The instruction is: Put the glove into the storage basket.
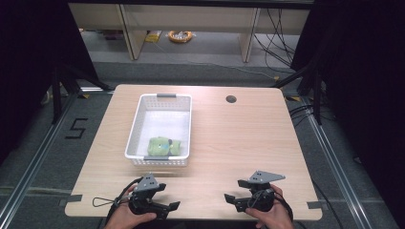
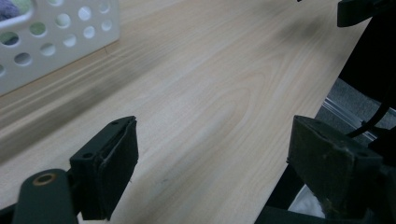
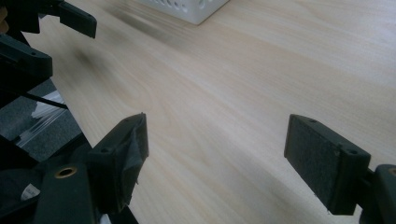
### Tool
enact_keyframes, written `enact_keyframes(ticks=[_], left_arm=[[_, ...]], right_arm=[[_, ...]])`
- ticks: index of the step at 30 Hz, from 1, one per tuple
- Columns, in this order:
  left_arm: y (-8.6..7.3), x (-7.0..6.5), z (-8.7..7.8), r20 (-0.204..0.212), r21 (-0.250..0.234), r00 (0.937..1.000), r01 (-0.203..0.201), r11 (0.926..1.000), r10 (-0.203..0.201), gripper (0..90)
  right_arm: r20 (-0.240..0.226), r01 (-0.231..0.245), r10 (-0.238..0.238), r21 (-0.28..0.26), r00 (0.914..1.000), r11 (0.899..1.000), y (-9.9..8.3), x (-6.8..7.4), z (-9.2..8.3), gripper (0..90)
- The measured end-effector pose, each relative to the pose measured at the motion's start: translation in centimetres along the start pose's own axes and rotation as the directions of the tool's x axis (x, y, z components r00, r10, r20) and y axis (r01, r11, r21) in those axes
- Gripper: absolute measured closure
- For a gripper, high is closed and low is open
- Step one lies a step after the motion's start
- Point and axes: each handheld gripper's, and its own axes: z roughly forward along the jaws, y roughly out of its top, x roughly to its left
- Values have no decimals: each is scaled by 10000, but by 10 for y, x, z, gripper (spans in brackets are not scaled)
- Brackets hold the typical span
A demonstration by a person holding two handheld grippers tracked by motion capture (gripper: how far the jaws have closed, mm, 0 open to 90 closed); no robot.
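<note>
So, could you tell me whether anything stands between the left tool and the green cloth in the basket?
Yes: the basket's near wall stands between them. The cloth lies just behind it, so the open left tool, low at the table's near edge, would probably have to come in over the rim.

One basket; one green cloth; two tools, left tool, right tool

I see a light wooden table with a round hole, and a yellow cable coil on the floor beyond.
</note>
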Motion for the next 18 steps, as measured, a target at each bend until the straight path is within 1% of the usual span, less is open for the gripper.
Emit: enact_keyframes(ticks=[1, 2, 3, 4, 5, 6, 7, 8, 9, 10, 11, 12, 14, 15, 17, 18], left_arm=[[0, -1, -1, 7, 120, 9999, -171, 9998, 171, 158], [-1, -1, 0, 65, 114, 9998, -214, 9997, 213, 158], [-2, -3, 1, -13, 39, 9998, -195, 9998, 195, 158], [-2, -4, 1, -34, 123, 9998, -210, 9997, 210, 158], [-2, -3, 1, -55, 109, 9992, -407, 9991, 407, 158], [-3, -4, 2, -142, 255, 9995, -283, 9993, 287, 158], [-3, -4, 1, -81, 250, 9990, -442, 9987, 444, 158], [-3, -4, 1, -72, 245, 9989, -451, 9987, 453, 158], [-3, -3, 1, -115, 390, 9981, -602, 9974, 607, 158], [-3, -3, 1, -53, 327, 9989, -464, 9984, 466, 158], [-3, -4, 2, -56, 162, 9997, -223, 9996, 224, 158], [-3, -4, 2, -58, 132, 9993, -370, 9992, 371, 158], [-3, -3, 1, -85, 213, 9992, -396, 9990, 398, 158], [-3, -3, 1, -88, 206, 9992, -396, 9990, 398, 158], [-3, -2, 1, -111, 188, 9993, -351, 9992, 354, 158], [-3, -2, 2, -119, 147, 9993, -363, 9992, 365, 158]], right_arm=[[28, 271, -271, 14, 9996, 9996, -1, -1, 0, 226], [-35, 25, -25, 17, 10000, 10000, -3, 1, 0, 226], [-12, 302, -302, -27, 9995, 9995, -4, -1, 1, 226], [96, 472, -473, 56, 9988, 9989, -5, -1, 1, 226], [89, 277, -278, 98, 9996, 9996, -7, 1, 2, 225], [165, 542, -545, 164, 9984, 9984, -7, 0, 2, 225], [71, 631, -631, 93, 9980, 9980, -8, -1, 3, 224], [29, 712, -712, 250, 9975, 9972, -8, -1, 2, 224], [177, 691, -695, 217, 9974, 9974, -8, 0, 2, 224], [253, 466, -474, 287, 9986, 9985, -9, 2, 1, 224], [257, 421, -427, 250, 9988, 9988, -9, 2, 2, 223], [275, 705, -711, 210, 9971, 9973, -9, -1, 2, 223], [360, 597, -607, 290, 9975, 9978, -9, 0, 2, 223], [440, 729, -741, 272, 9963, 9970, -9, -1, 2, 223], [256, 715, -722, 277, 9971, 9971, -9, -2, 3, 222], [249, 705, -713, 293, 9971, 9971, -9, -2, 3, 221]])
